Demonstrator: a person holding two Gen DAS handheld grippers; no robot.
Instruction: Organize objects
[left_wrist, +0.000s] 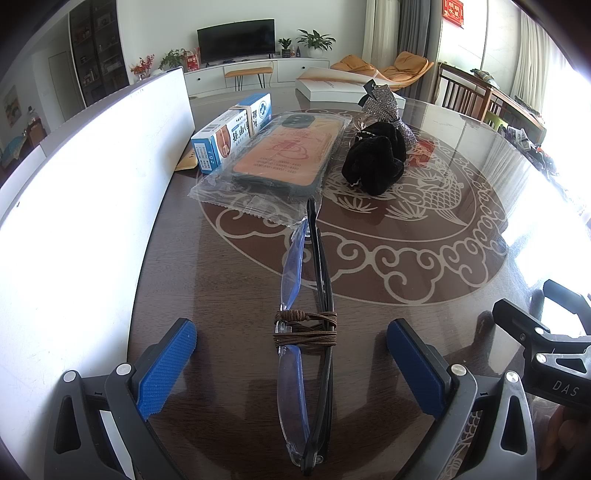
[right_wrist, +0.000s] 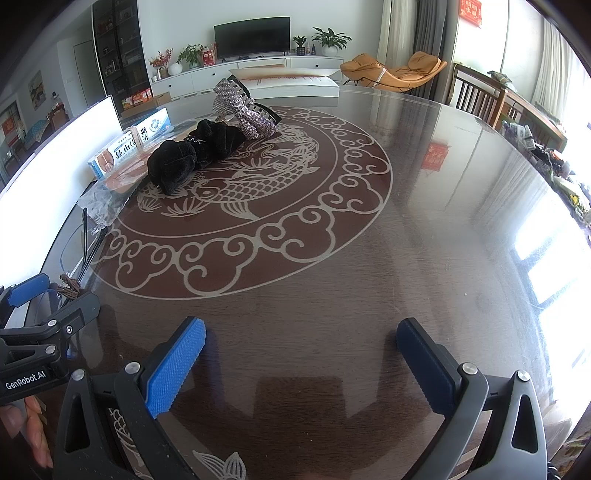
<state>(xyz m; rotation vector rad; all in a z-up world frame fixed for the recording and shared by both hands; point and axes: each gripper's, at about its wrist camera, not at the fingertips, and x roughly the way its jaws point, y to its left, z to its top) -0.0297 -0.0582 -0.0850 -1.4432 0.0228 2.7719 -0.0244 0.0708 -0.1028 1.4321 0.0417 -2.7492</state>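
On the glass-topped table (right_wrist: 424, 206) with its fish-and-cloud medallion, my left gripper (left_wrist: 291, 354) sits with its blue pads spread wide on either side of a pair of folded glasses (left_wrist: 308, 332), touching neither side of them. The glasses lie lengthwise between the fingers, their arms bound with a wound brown cord (left_wrist: 306, 328). Just beyond their far tip lies a phone case in a clear wrapper (left_wrist: 280, 155), with a blue-and-white medicine box (left_wrist: 232, 133) against its left side and a white board (left_wrist: 74, 192) standing further left. To the right of the case rests a black scrunchie (left_wrist: 373, 162), with a rhinestone bow hair clip (left_wrist: 384, 105) touching it from behind. My right gripper (right_wrist: 301, 363) is likewise open over bare tabletop, well apart from those things, holding nothing.
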